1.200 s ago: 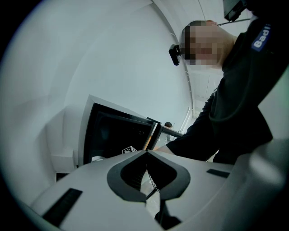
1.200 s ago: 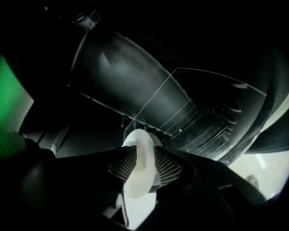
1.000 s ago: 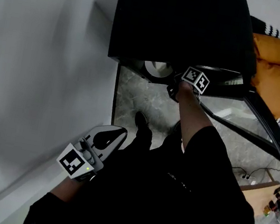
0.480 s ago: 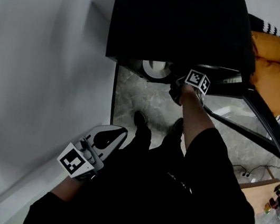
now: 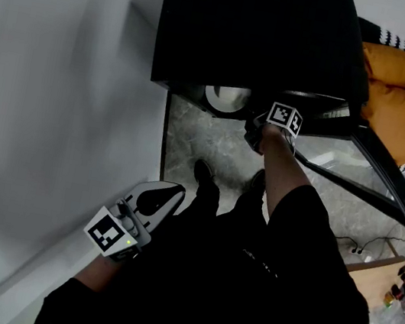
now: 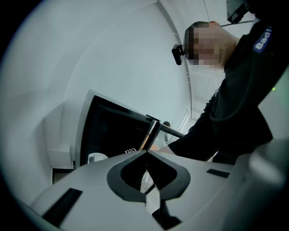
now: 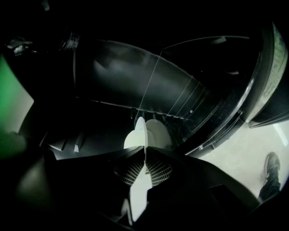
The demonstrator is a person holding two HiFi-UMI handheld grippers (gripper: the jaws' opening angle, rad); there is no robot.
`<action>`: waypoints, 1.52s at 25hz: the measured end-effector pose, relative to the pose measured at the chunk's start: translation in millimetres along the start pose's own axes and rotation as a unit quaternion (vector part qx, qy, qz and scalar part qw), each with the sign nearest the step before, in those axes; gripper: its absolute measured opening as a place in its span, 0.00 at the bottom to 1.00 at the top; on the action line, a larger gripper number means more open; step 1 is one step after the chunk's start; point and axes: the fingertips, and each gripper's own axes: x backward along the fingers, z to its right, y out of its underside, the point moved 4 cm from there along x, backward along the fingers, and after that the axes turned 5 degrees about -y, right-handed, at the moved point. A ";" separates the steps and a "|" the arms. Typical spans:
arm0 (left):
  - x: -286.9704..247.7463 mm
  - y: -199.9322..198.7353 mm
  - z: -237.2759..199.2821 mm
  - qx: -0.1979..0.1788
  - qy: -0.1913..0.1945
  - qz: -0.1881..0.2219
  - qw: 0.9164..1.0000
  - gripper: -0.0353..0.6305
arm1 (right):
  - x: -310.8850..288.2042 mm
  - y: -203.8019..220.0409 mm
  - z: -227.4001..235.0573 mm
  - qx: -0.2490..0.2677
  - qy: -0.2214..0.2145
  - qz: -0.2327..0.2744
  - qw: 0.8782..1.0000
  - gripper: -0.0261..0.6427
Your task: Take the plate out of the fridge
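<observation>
A black fridge (image 5: 256, 35) stands open, its glass door (image 5: 371, 175) swung out to the right. The white plate (image 5: 228, 97) shows at the fridge's lower opening. My right gripper (image 5: 254, 121) reaches in beside it. In the right gripper view the plate (image 7: 140, 135) stands edge-on between the jaws. The right gripper (image 7: 145, 158) is closing, and its ribbed pads touch the plate's rim on both sides. My left gripper (image 5: 176, 190) hangs low by the person's side, away from the fridge. In its own view the left gripper (image 6: 146, 155) is shut with nothing in it.
A white wall (image 5: 52, 92) runs along the left. The grey marbled floor (image 5: 198, 145) lies under the fridge, with the person's shoe (image 5: 204, 176) on it. An orange cushion (image 5: 401, 91) lies at the right rear, a wooden tabletop (image 5: 379, 282) at lower right.
The right gripper's marker cube has edged slightly left at the fridge opening, and a little more of the plate shows. The left gripper has not moved.
</observation>
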 end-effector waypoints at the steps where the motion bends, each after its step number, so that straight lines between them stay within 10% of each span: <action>1: 0.5 0.1 0.0 0.000 0.000 0.000 1.000 0.06 | 0.2 0.0 0.3 0.000 0.001 0.000 1.000 0.07; 38: -13.6 -17.4 15.9 -0.004 0.028 0.021 0.999 0.06 | 88.1 45.4 -26.2 -0.042 -0.113 0.124 0.985 0.06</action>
